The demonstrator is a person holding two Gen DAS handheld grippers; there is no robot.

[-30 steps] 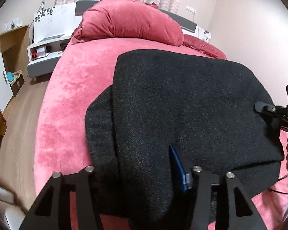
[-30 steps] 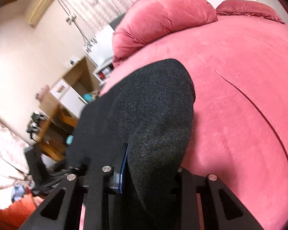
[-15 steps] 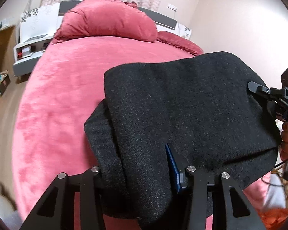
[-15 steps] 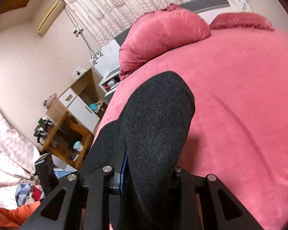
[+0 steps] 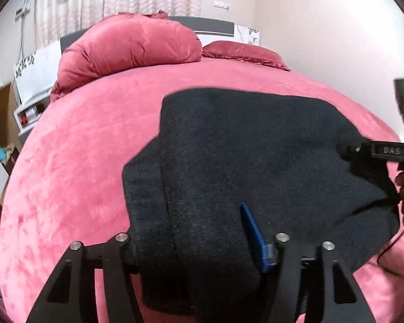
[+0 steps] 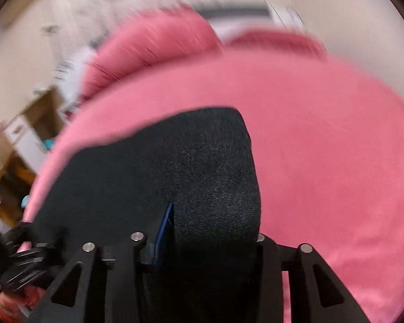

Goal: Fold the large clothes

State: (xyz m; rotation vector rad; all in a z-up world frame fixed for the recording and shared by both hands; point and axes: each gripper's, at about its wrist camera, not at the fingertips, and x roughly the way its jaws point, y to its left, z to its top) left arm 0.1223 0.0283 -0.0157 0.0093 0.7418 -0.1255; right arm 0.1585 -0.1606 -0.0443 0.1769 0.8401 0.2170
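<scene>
Two grippers grip one garment over the wide bed with its pink plush cover (image 5: 89, 161). The thick black knitted garment (image 5: 242, 156) spreads folded above the cover's near part, a narrower layer showing along its left edge. The left gripper (image 5: 202, 245) has its jaws clamped on the near edge; the right gripper (image 6: 202, 242) pinches the right corner likewise.
</scene>
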